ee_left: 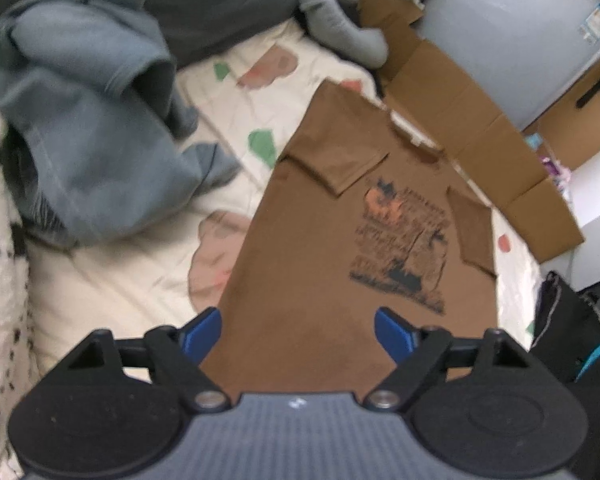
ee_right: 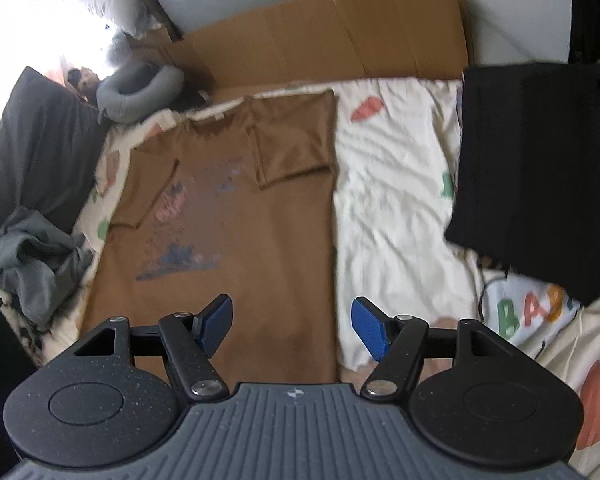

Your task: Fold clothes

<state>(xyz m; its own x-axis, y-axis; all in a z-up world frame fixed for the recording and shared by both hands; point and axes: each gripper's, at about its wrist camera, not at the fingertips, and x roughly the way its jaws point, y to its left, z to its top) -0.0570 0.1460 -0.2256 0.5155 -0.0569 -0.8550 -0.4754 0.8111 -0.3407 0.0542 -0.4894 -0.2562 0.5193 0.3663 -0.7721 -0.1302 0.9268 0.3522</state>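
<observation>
On the bed (ee_left: 112,280), the brown shirt (ee_left: 312,240) ran lengthwise away from me, its hem under both my fingers (ee_left: 204,334), spread and empty.

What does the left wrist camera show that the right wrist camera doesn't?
Only the left wrist view shows the left gripper, open, and the shirt's print sharply. Only the right wrist view shows the right gripper, open over the shirt's right edge, and a black garment lying to the right. Both show the brown T-shirt flat on the bed with sleeves folded in, the crumpled grey garment and the cardboard behind.
</observation>
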